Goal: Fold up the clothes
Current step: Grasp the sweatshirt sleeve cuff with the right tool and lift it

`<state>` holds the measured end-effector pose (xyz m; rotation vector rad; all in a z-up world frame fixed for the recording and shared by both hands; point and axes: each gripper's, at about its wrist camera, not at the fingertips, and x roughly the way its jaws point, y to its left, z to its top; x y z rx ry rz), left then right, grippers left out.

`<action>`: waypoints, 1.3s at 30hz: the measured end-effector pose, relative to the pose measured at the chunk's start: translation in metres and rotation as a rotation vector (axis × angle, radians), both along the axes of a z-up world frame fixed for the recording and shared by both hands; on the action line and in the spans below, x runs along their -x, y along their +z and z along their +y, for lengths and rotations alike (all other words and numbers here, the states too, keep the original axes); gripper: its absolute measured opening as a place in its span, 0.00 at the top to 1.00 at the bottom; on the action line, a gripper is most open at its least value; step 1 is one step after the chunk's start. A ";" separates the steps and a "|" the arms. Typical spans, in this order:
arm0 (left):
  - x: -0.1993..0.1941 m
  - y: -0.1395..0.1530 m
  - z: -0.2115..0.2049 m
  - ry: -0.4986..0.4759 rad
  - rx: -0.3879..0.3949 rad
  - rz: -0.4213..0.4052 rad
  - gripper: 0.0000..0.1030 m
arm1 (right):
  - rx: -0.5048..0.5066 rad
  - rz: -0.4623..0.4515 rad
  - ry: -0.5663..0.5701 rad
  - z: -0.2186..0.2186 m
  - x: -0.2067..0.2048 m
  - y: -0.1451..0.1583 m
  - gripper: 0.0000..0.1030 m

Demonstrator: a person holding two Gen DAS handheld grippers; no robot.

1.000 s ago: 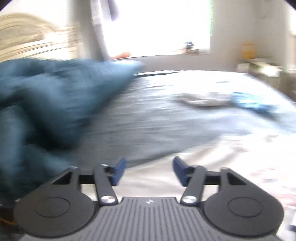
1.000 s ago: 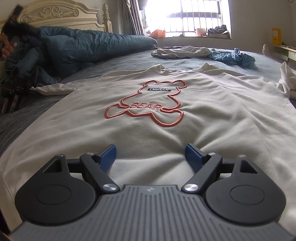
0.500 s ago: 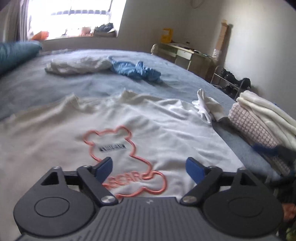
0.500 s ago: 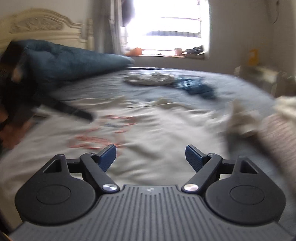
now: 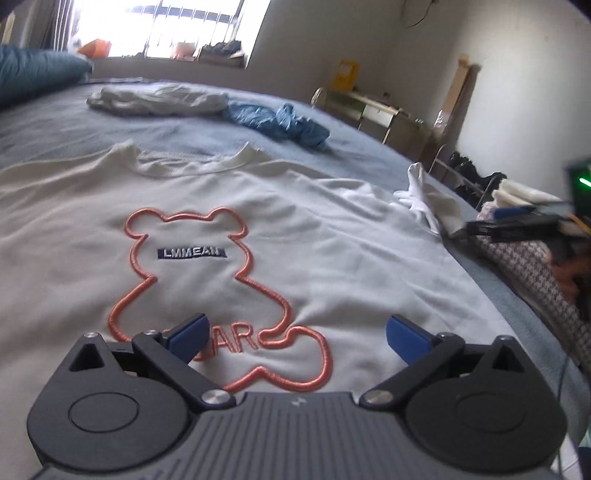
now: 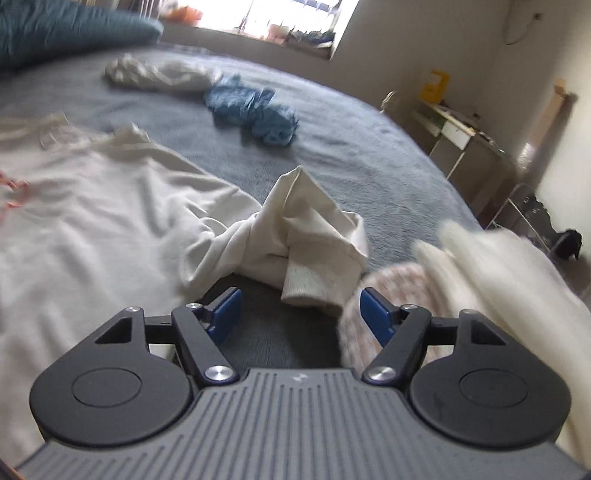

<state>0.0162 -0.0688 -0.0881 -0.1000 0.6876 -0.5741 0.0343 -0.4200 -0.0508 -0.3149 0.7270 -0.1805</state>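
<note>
A cream sweatshirt with an orange bear outline lies flat, front up, on the grey-blue bed. My left gripper hovers over its lower front near the word BEAR, jaws opening wide with nothing between them. The sweatshirt's right sleeve lies crumpled at the bed's right side. My right gripper is just short of that sleeve's cuff, jaws closing, only bare bed cover between them. In the left wrist view the right gripper shows at the far right.
A folded stack of clothes, checked and cream, sits right beside the right gripper. A crumpled blue garment and a white garment lie further up the bed. A teal duvet is at the far left, a desk by the wall.
The left gripper swung from the teal duvet over to the sweatshirt's front and its jaws widened. The right gripper swept right from the sweatshirt's hem to the crumpled sleeve, its jaws narrowing.
</note>
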 end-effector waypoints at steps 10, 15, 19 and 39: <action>0.004 -0.009 -0.007 -0.014 -0.030 -0.054 0.00 | 0.195 0.199 -0.044 -0.001 -0.066 -0.031 0.88; 0.004 -0.010 -0.006 -0.016 -0.028 -0.056 0.00 | 0.371 0.140 -0.026 0.011 -0.056 0.005 0.94; 0.004 -0.011 -0.005 -0.016 -0.022 -0.057 0.00 | 0.524 0.049 -0.036 0.013 -0.047 0.048 0.94; 0.004 -0.013 -0.005 -0.018 -0.024 -0.064 0.00 | 0.850 -0.099 -0.250 -0.080 -0.002 0.124 0.93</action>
